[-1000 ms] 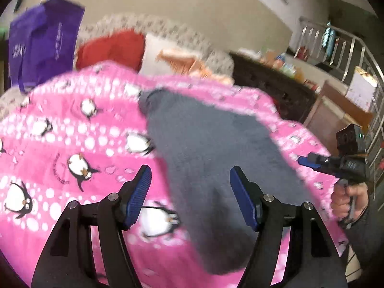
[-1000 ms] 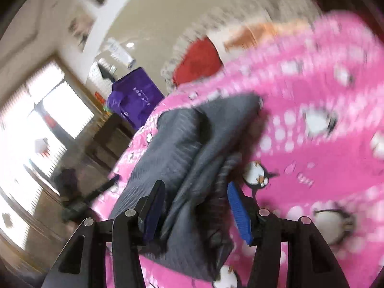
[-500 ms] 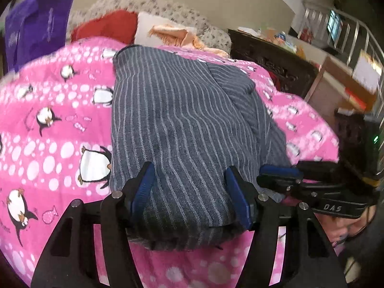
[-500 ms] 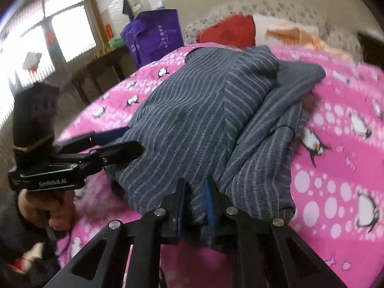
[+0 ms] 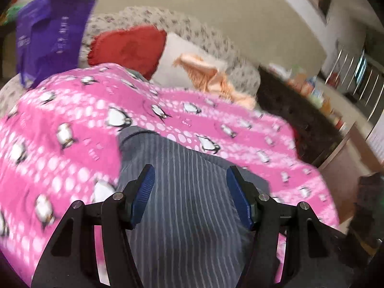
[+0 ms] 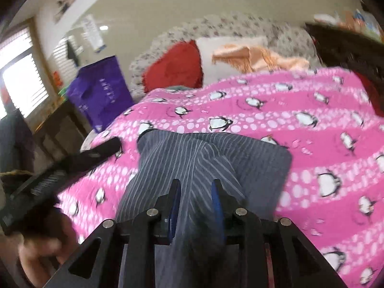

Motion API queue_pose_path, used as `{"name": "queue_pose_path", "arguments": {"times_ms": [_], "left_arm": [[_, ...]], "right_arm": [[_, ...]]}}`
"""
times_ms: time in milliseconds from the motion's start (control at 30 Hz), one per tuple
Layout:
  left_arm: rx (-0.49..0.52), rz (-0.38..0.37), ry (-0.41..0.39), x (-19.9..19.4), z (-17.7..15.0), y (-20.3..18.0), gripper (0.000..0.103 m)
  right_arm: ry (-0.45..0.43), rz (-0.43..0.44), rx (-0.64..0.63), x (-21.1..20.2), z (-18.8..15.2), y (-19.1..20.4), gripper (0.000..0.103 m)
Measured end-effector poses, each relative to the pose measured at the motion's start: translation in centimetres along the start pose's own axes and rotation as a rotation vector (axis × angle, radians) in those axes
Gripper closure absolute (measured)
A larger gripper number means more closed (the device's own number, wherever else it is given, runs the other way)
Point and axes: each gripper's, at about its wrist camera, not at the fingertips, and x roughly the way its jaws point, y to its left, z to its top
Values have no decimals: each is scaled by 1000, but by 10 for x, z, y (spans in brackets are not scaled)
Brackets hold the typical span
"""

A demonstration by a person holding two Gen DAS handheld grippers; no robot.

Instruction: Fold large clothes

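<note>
A grey striped garment point(image 5: 189, 206) lies bunched on a pink penguin blanket point(image 5: 72, 124) at its near edge. My left gripper point(image 5: 190, 187) is open, its blue pads point(image 5: 144, 189) spread above the cloth without pinching it. In the right wrist view the same garment point(image 6: 206, 158) runs forward from between the fingers. My right gripper point(image 6: 195, 196) is nearly closed on a fold of the garment. The left gripper point(image 6: 57, 175) shows there as a dark blurred bar at the left.
A red cushion point(image 5: 129, 48), a white pillow with an orange fringed cloth point(image 5: 206, 72) and a purple bag point(image 5: 50, 33) lie beyond the blanket. A dark cabinet point(image 5: 300, 115) stands at the right. A window point(image 6: 19, 81) and a dark side table point(image 6: 60, 129) are at the left.
The garment has been pulled toward the blanket's near edge and now covers less of it. My left gripper has opened wider and lifted. Both cameras tilted up.
</note>
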Motion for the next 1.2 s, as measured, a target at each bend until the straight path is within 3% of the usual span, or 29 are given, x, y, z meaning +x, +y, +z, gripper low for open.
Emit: {"name": "queue_pose_path", "arguments": {"times_ms": [67, 133, 200, 300, 567, 667, 733, 767, 800, 833, 867, 933, 1000, 1167, 1200], "left_arm": [[13, 65, 28, 31, -2, 2, 41], [-58, 93, 137, 69, -15, 18, 41], [-101, 102, 205, 94, -28, 31, 37], [-143, 90, 193, 94, -27, 38, 37], [-129, 119, 195, 95, -27, 32, 35], [-145, 74, 150, 59, -16, 33, 36], [-115, 14, 46, 0, -18, 30, 35], [-67, 7, 10, -28, -25, 26, 30], [-26, 5, -20, -49, -32, 23, 17], [14, 7, -60, -74, -45, 22, 9], [43, 29, -93, -96, -61, 20, 1], [92, 83, -57, -118, -86, 15, 0], [138, 157, 20, -131, -116, 13, 0], [224, 328, 14, -153, -166, -10, 0], [227, 328, 23, -154, -171, -12, 0]], "right_arm": [[29, -78, -26, 27, -1, -4, 78], [65, -129, -19, 59, -10, -17, 78], [54, -102, -29, 80, -22, -37, 77], [18, -11, 19, 80, -22, -54, 76], [14, 23, 29, 82, -25, -59, 71], [53, -26, 35, 62, -19, -56, 71], [29, 5, 27, 18, -23, -53, 71], [15, 17, 9, -8, -28, -51, 67], [0, 12, -11, -30, -35, -49, 62], [-9, 1, -25, -48, -43, -47, 46], [-22, -9, -43, -74, -56, -46, 23], [-37, 8, -54, -105, -76, -46, 8], [-61, 27, -61, -136, -103, -48, 7], [-55, -49, -139, -165, -159, -40, 3], [-55, -74, -164, -167, -168, -38, 3]]}}
